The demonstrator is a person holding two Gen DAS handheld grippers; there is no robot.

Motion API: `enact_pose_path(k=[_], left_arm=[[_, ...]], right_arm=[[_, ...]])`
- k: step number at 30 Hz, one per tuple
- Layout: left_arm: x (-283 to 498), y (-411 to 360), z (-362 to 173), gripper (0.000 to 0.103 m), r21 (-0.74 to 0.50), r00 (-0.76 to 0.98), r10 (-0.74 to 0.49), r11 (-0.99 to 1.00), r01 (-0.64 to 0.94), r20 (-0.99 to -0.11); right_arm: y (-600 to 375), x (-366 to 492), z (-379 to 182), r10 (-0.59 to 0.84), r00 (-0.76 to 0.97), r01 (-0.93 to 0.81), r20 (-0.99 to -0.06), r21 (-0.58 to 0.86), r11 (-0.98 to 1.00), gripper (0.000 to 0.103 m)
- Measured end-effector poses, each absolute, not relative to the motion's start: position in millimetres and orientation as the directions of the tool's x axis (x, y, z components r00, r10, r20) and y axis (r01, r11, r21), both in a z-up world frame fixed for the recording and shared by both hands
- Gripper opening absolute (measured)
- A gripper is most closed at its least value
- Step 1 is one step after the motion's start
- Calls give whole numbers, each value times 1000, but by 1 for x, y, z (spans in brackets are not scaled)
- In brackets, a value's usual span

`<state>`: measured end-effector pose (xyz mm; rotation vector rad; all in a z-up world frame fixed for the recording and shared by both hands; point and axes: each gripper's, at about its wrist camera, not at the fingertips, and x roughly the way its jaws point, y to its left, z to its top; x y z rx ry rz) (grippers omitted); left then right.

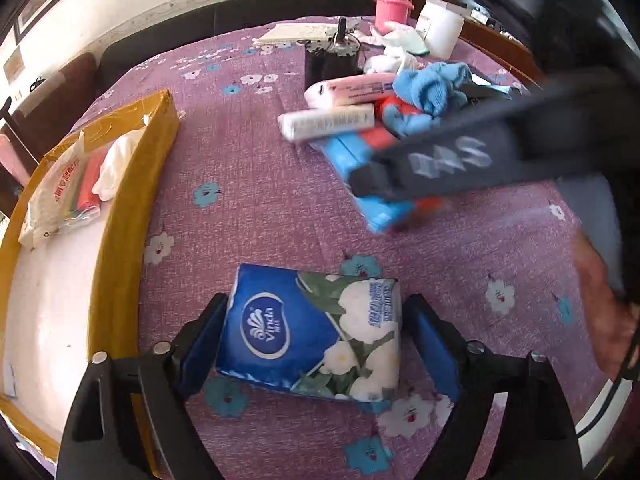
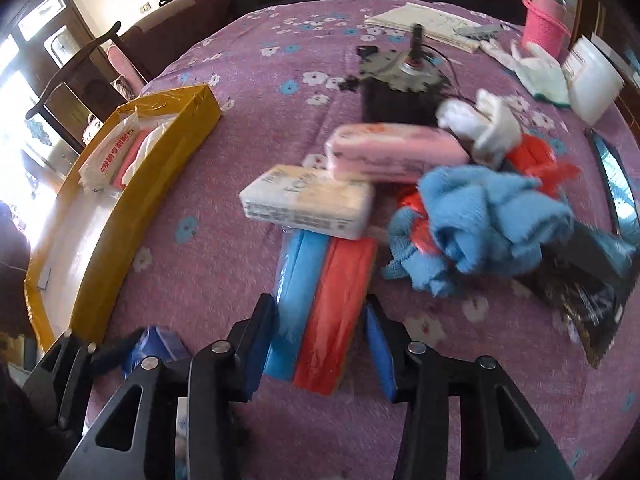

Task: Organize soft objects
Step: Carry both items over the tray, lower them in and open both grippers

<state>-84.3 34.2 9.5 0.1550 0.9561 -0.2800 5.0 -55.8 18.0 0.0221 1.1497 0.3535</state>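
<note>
A blue Vinda tissue pack (image 1: 312, 332) sits between the fingers of my left gripper (image 1: 316, 320), and both pads rest against its sides just above the purple flowered cloth. In the right wrist view, a flat blue-and-red pack (image 2: 320, 312) lies on the cloth with my right gripper (image 2: 320, 320) closed around its near end, pads touching both edges. That pack (image 1: 360, 160) also shows in the left wrist view, under the blurred right gripper (image 1: 372, 184). A white tissue pack (image 2: 308, 204), a pink pack (image 2: 396, 152) and a crumpled blue towel (image 2: 488, 220) are piled just beyond.
A yellow cardboard box (image 1: 120, 240) stands at the left, with a plastic bag (image 1: 64, 184) and a white cloth inside. Further back are a black device (image 2: 400, 92), a pink bottle (image 2: 544, 24), a white tub (image 2: 592, 84) and white gloves (image 2: 536, 68). A hand (image 1: 600, 312) is at the right.
</note>
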Motion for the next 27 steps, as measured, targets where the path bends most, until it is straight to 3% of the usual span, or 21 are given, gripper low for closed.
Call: enact_pose_path(k=[11, 18, 27], left_arm=[[-114, 98, 68, 75, -228, 602, -334, 942, 247, -725], [-87, 196, 86, 75, -180, 635, -163, 983, 39, -755], [-10, 285, 52, 76, -214, 568, -90, 964, -155, -818]], right_arm=[[-104, -52, 44, 490, 367, -267, -790, 415, 870, 44], [-75, -55, 79, 602, 400, -336, -691, 501, 798, 45], [32, -29, 88, 630, 332, -449, -702, 469, 760, 45]])
